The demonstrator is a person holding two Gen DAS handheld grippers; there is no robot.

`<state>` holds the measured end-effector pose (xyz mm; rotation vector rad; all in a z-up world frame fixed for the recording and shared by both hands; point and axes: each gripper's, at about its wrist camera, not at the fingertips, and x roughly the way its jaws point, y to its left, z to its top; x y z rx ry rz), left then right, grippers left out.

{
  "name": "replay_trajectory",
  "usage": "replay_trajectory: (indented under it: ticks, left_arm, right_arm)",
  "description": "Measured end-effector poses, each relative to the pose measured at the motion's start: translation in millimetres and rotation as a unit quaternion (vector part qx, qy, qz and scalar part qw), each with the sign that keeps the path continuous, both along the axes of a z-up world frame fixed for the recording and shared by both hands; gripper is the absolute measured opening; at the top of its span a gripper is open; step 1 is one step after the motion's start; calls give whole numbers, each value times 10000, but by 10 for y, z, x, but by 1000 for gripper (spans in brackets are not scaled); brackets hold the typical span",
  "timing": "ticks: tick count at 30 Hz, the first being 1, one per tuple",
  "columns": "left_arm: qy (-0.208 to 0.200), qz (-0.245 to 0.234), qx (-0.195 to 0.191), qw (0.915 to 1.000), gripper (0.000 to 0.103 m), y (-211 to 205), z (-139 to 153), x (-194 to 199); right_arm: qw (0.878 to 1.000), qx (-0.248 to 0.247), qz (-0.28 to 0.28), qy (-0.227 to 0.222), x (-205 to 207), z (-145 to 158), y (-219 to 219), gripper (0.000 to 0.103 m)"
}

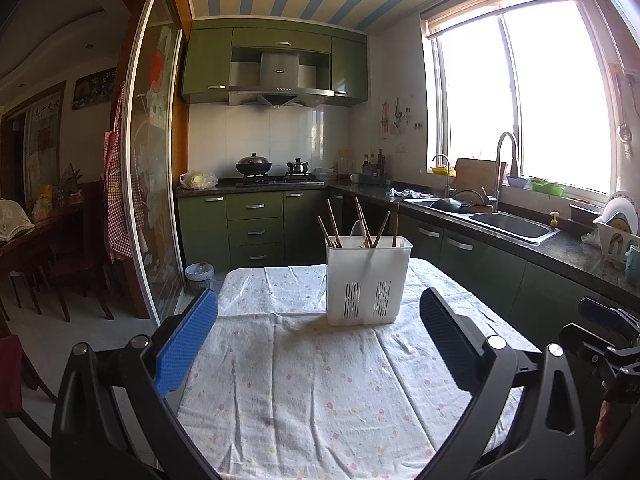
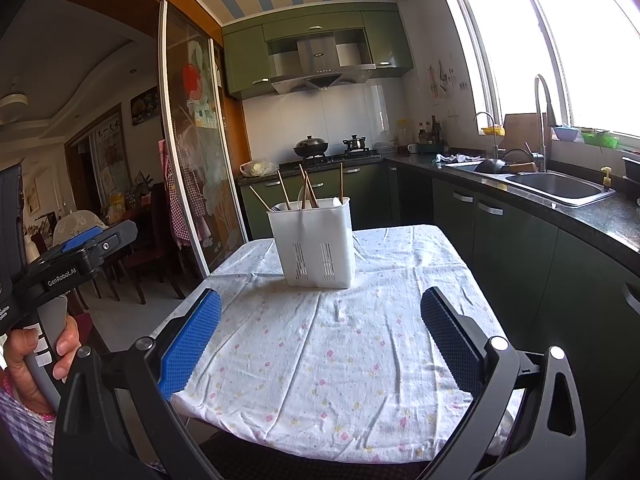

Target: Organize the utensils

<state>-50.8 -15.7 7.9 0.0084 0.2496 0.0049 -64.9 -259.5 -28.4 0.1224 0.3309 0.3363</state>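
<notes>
Green cabinets [image 1: 256,208], steel sink [image 1: 516,226], lidded wok [image 1: 253,166], checked apron [image 1: 117,200].

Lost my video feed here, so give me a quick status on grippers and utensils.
Left gripper open, empty. Right gripper open, empty. White slotted plastic utensil holder upright on floral tablecloth, wooden chopsticks inside. Nothing in the way.

White slotted utensil holder [image 1: 368,280] upright on floral tablecloth [image 1: 312,380]. Wooden chopsticks [image 1: 362,220] and pale spoon [image 1: 357,228] standing inside, leaning.
</notes>
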Motion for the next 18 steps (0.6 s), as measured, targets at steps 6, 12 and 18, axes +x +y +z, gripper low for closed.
replay_trajectory:
  ticks: [6,12,18]
  left_arm:
    - [-121,207,196,9995,96,-35,-5,2]
    - [-61,199,169,9996,96,-20,12,14]
    - [-8,190,163,9997,96,-30,19,30]
  right_arm:
    - [10000,-4,-2,5,3,-16,2,98]
    - [10000,-3,0,6,2,-12,2,98]
    - [10000,-1,-1,6,2,-8,0,98]
